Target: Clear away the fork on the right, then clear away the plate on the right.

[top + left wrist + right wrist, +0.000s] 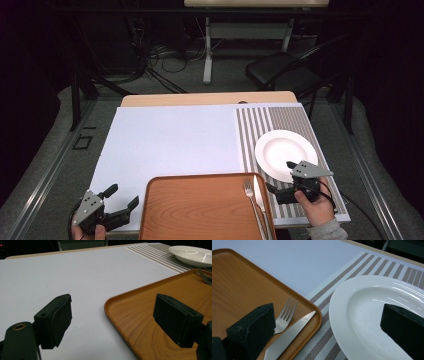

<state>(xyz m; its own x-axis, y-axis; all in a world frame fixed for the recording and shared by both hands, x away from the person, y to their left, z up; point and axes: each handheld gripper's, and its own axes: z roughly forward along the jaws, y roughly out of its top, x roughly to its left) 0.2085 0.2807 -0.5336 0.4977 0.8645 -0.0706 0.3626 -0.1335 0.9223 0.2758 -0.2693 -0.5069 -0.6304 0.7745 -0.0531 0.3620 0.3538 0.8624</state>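
Hands enter from the near edge of the table, each holding a gripper. The left gripper (pixel 121 197) sits at the near left corner, just beside the wooden tray (pixel 200 210), its jaws spread wide with nothing between them; in the left gripper view one jaw stands over the white mat (pixel 75 277) and the other over the tray's left part. The right gripper (pixel 280 175) is at the near right, its jaws also spread and holding nothing; in the right gripper view one jaw hangs over the tray's right edge and the other over the white plate (pixel 372 315). On the tray, along its right side, lie a fork (pixel 250 192) and a knife (pixel 261 200) side by side, the knife nearer the rim. Just beyond the tray's right corner, the plate rests on a striped placemat (pixel 280 117), which lies beside the white mat. Farther off, the bare wooden edge of the table (pixel 200 99) shows, and beyond it a dark folding chair (pixel 280 70) stands on the floor.
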